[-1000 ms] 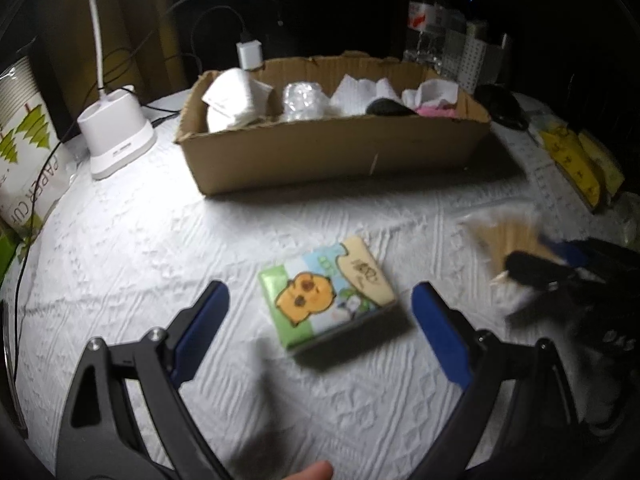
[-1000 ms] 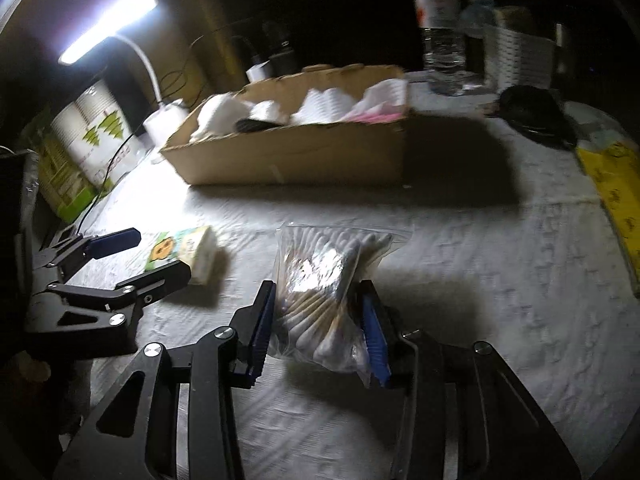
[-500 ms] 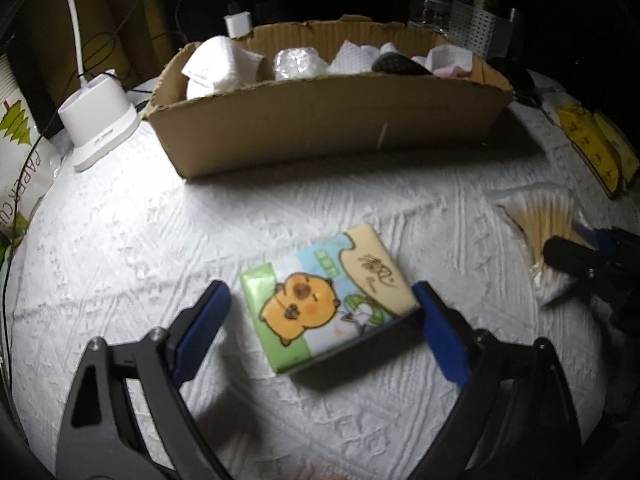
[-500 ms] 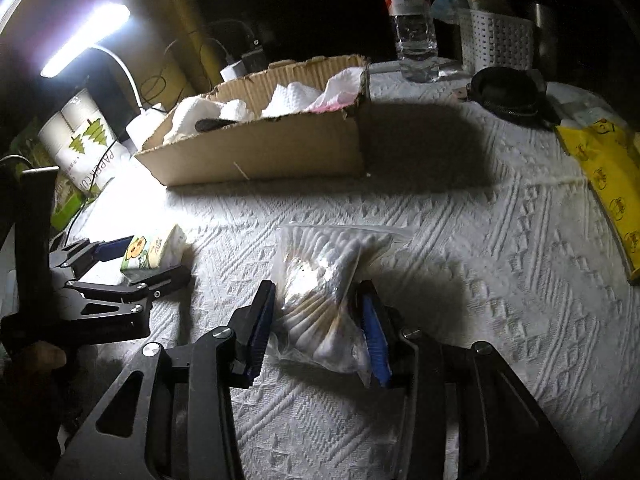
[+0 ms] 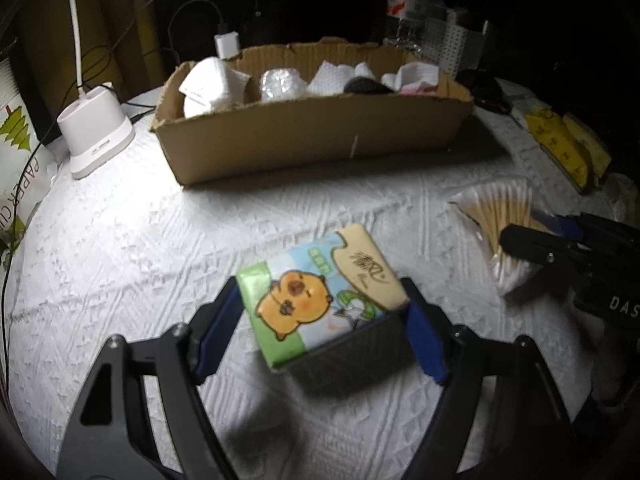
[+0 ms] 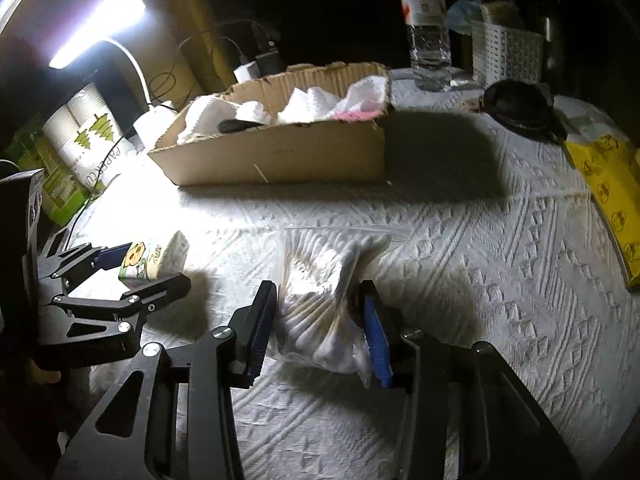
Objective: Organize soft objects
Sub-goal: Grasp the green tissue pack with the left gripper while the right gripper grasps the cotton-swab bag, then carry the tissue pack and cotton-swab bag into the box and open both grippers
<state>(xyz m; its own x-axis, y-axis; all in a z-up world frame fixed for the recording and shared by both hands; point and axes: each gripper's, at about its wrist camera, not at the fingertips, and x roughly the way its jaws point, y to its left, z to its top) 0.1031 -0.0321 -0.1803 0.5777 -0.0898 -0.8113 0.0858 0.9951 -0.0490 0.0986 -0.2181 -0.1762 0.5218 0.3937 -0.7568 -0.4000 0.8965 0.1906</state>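
Note:
A small tissue pack [image 5: 320, 296] with a cartoon animal lies on the white tablecloth [image 5: 120, 264] between the blue pads of my left gripper [image 5: 320, 312]. The jaws are closing, and both pads touch the pack's corners. In the right wrist view the pack [image 6: 156, 256] sits tilted in that gripper [image 6: 148, 268]. My right gripper [image 6: 320, 320] is shut on a clear bag of cotton swabs [image 6: 320, 300], also seen at the right of the left wrist view [image 5: 496, 216]. A cardboard box [image 5: 312, 136] behind holds white tissues and other soft items.
A white lamp base [image 5: 96, 136] and a paper cup pack [image 6: 84, 140] stand at the left. A water bottle [image 6: 424, 20], a white basket [image 6: 504, 48] and a black pouch [image 6: 516, 108] are behind the box. Yellow packets [image 6: 608, 184] lie at the right edge.
My left gripper came forward around the tissue pack and its jaws narrowed until the pads met the pack. The right gripper kept hold of the swab bag in place.

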